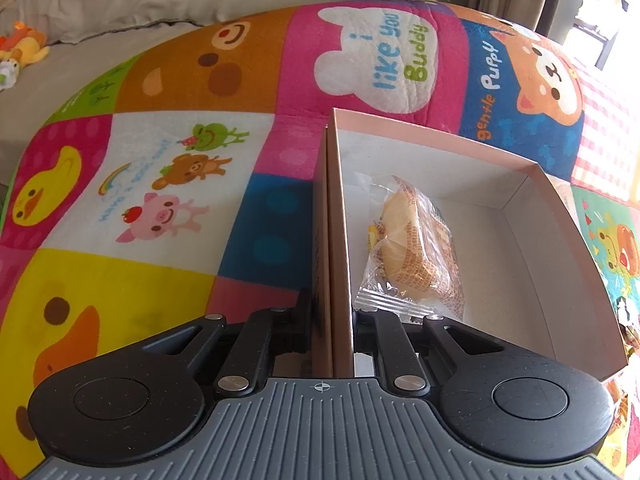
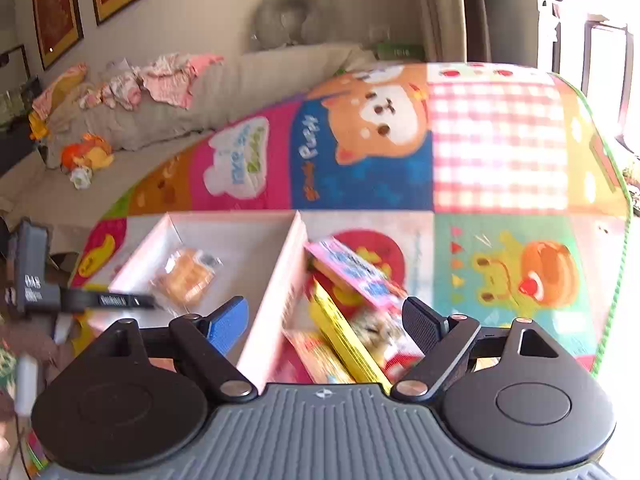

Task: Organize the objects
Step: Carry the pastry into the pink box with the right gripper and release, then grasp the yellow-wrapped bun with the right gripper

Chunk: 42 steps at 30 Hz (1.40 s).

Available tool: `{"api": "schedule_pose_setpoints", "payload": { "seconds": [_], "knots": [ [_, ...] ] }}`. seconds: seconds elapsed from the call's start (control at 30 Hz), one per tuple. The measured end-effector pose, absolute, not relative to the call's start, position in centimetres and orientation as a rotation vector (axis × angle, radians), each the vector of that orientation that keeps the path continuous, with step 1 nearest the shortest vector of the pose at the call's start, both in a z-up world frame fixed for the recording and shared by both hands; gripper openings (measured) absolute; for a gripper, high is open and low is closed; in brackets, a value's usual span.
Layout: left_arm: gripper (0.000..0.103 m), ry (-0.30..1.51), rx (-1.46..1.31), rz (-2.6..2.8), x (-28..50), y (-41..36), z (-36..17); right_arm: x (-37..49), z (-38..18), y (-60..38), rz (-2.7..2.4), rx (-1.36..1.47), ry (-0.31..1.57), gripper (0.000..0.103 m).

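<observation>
A pink cardboard box point(image 1: 560, 216) with a white inside lies on a colourful cartoon play mat point(image 1: 160, 160). One wrapped pastry point(image 1: 416, 248) lies inside it. My left gripper point(image 1: 332, 312) is shut on the box's left wall. In the right wrist view the same box point(image 2: 276, 280) is at lower left with the pastry point(image 2: 186, 278) inside. My right gripper point(image 2: 324, 320) is open, straddling the box's right wall. Several snack packets lie just right of the box: a pink one point(image 2: 352, 272), a yellow one point(image 2: 344, 336) and others under them. The left gripper point(image 2: 80, 298) shows at far left.
A grey sofa point(image 2: 180, 120) with pink clothes point(image 2: 160, 80) and an orange plush toy point(image 2: 86, 154) runs behind the mat. A grey neck pillow point(image 2: 292, 16) sits on its top. Framed pictures hang on the wall. A bright window is at right.
</observation>
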State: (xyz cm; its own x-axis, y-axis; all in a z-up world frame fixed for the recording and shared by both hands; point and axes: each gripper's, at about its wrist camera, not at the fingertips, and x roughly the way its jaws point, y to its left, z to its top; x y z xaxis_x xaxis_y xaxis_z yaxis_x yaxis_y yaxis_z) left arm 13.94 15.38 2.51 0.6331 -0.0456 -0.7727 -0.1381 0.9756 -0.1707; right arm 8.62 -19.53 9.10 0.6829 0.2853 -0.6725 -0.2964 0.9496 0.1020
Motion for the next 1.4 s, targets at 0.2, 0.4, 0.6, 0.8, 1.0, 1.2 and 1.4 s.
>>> {"api": "schedule_pose_setpoints", "payload": {
  "seconds": [0.2, 0.4, 0.6, 0.8, 1.0, 1.2, 1.4],
  "knots": [
    [0.014, 0.893, -0.227, 0.055, 14.0, 15.3, 2.6, 5.7, 4.2, -19.5, 0.413, -0.013, 0.873, 0.085],
    [0.014, 0.9, -0.217, 0.059, 14.1, 15.2, 2.7, 3.9, 1.5, -17.5, 0.468, 0.03, 0.93, 0.089],
    [0.014, 0.901, -0.213, 0.06, 14.0, 15.1, 2.6, 0.3, 3.6, -15.1, 0.713, -0.048, 0.854, 0.097],
    [0.014, 0.9, -0.213, 0.059, 14.0, 15.1, 2.6, -0.7, 4.9, -14.1, 0.639, -0.211, 0.738, 0.098],
    [0.014, 0.9, -0.213, 0.061, 14.0, 15.1, 2.6, 3.3, 3.3, -15.7, 0.492, -0.107, 0.763, 0.098],
    [0.014, 0.902, -0.214, 0.06, 14.0, 15.1, 2.6, 4.5, 1.0, -15.6, 0.494, -0.026, 0.824, 0.098],
    [0.014, 0.901, -0.212, 0.061, 14.0, 15.0, 2.6, 1.3, 1.0, -13.4, 0.631, -0.12, 0.856, 0.098]
  ]
}}
